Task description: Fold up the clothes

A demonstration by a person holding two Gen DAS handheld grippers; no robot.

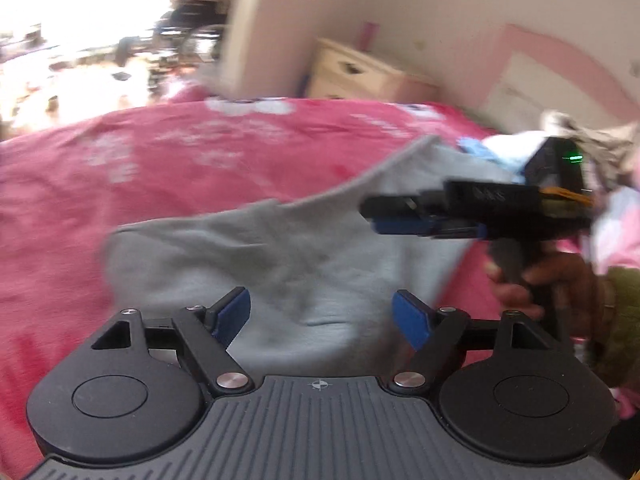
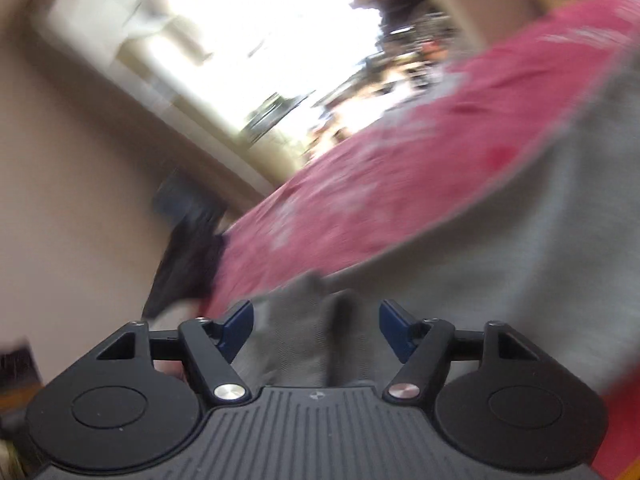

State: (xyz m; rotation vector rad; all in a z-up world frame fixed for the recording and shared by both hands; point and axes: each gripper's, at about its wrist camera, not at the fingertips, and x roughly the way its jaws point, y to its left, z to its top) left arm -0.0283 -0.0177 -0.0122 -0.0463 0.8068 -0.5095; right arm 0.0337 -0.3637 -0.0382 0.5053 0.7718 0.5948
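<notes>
Over grey garment (image 1: 256,256) left tongs (image 1: 322,318) gape empty; right tongs (image 2: 316,330) apart too; only left view shows dresser (image 1: 360,76).

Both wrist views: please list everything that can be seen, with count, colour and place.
grey garment: one, grey, spread on the bedcover, under both tongs
bedcover: one, pink-red with white print, over the bed
clothes pile: several, blue, white, beige, far right
drawer unit: one, cream, by the wall
left tongs: one, black, blue pads, open
right tongs: one, black, blue pads, open
hand: one, holding the right tongs' handle
</notes>
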